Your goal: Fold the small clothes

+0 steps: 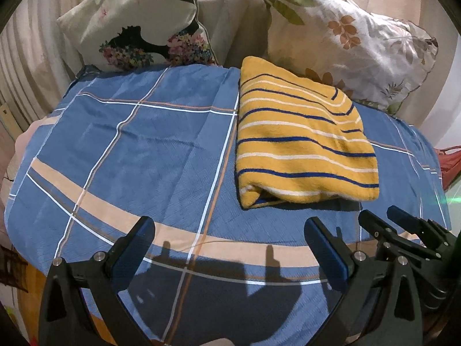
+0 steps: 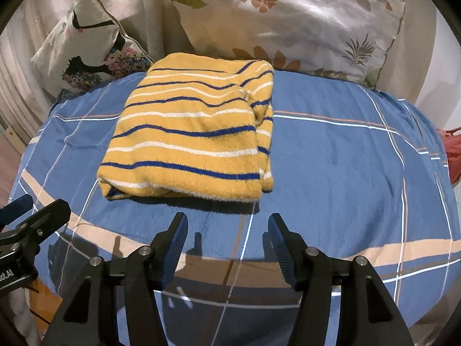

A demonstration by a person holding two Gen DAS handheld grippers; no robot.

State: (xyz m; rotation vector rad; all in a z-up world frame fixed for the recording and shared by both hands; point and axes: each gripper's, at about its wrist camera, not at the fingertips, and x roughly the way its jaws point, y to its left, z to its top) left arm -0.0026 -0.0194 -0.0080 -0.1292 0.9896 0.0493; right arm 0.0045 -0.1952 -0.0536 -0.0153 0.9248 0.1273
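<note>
Blue bedsheet (image 1: 144, 144) | left view only: bare half | folded garment (image 2: 190, 132) centred right view

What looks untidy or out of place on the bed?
Nothing serious. The folded yellow striped garment lies flat on the blue checked sheet. Only its right edge is a little uneven, where the layers bunch and do not line up. Nothing looks damaged.

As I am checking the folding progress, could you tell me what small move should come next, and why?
Probably draw both grippers back: the yellow fleece garment with blue and white stripes already lies folded on the blue checked bedsheet, and the left gripper and right gripper are open, holding nothing.
</note>
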